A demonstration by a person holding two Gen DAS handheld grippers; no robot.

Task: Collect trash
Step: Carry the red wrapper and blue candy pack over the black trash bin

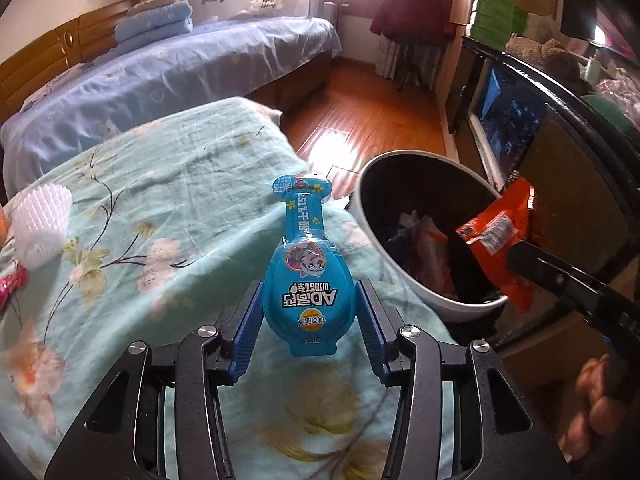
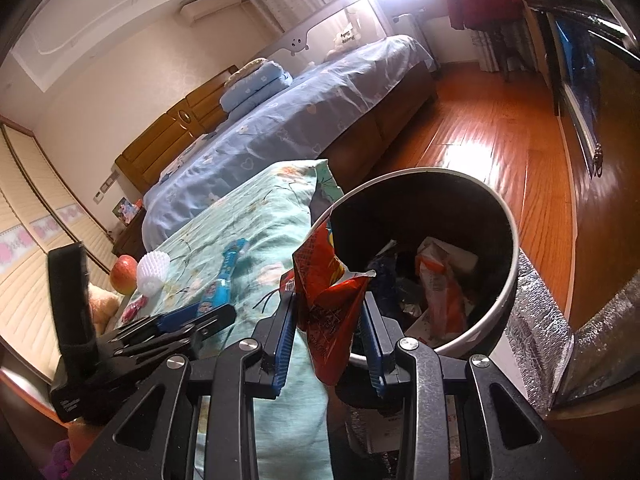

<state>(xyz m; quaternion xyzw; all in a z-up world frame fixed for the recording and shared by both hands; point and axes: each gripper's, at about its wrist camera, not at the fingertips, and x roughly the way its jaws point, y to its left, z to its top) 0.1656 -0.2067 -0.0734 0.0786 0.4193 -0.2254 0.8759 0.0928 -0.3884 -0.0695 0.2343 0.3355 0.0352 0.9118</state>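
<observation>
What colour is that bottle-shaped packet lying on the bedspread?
Bright blue packet, with white lettering; clearest in the left wrist view.

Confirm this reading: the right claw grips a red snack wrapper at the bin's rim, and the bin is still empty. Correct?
Not quite. The right claw does grip the red snack wrapper at the bin rim, but the bin is not empty: the right wrist view shows wrappers already lying inside it.

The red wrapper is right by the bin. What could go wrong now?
1. The red wrapper, pinched in the right gripper, hangs near the bin rim, so it might drop outside.
2. The blue packet sits loose between the left gripper's pads and could get left on the cloth.
</observation>
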